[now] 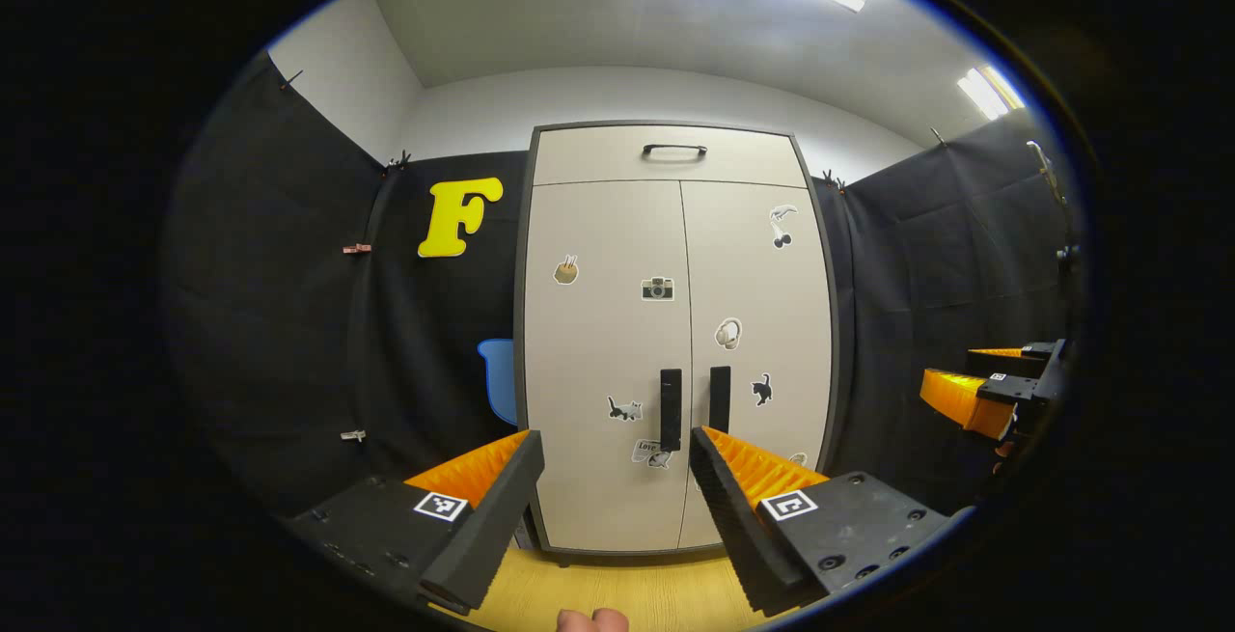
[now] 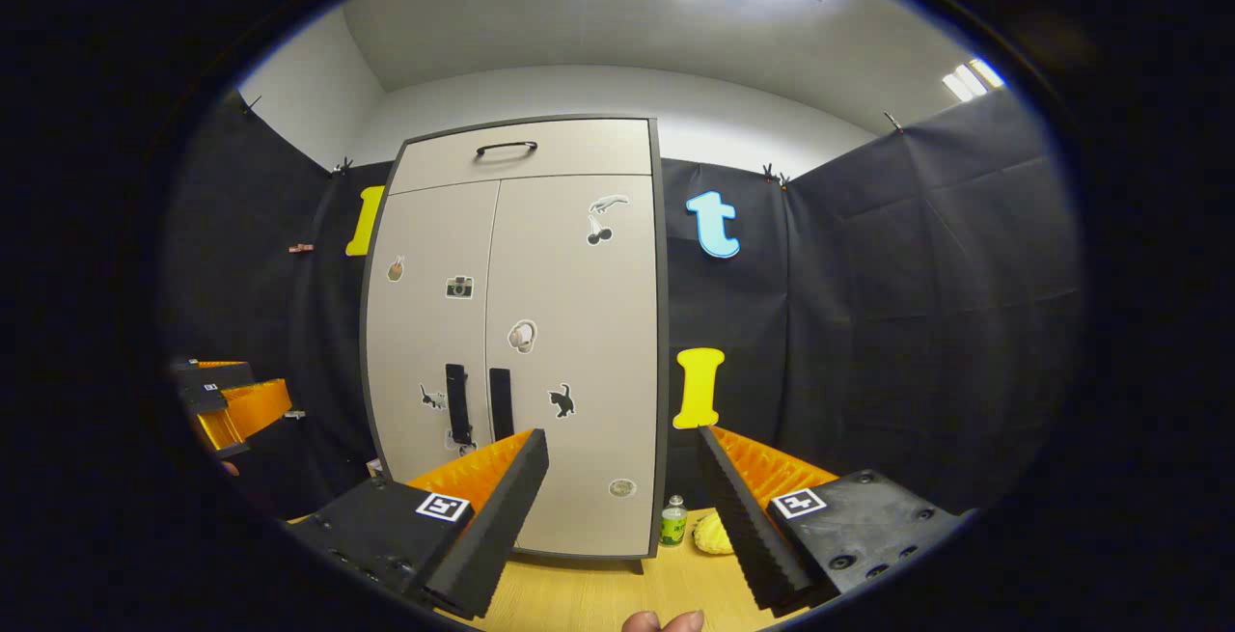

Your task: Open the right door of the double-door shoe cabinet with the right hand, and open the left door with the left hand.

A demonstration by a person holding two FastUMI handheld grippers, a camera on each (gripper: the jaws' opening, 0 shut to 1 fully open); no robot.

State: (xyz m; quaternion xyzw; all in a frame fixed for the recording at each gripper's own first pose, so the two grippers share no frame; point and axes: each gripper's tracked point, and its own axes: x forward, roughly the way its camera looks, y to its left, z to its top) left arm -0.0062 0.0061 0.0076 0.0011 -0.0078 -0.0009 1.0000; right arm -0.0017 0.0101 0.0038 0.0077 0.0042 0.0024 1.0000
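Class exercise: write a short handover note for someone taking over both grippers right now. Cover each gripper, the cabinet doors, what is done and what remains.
Left gripper: jaws open, empty, facing the shoe cabinet but short of it.
Right gripper: jaws open, empty, also back from the cabinet.
Left door and right door: both closed; left handle and right handle sit side by side at the centre seam.
Done: nothing.
Left: right door with right gripper, left door with left.

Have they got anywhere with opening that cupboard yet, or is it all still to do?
Nothing looks done: the right door and left door of the shoe cabinet are both closed. In hand: the right tool and left tool are held open, facing the cabinet but apart from it, gripping nothing. Left to do: take the right handle, open that door, then the left handle.
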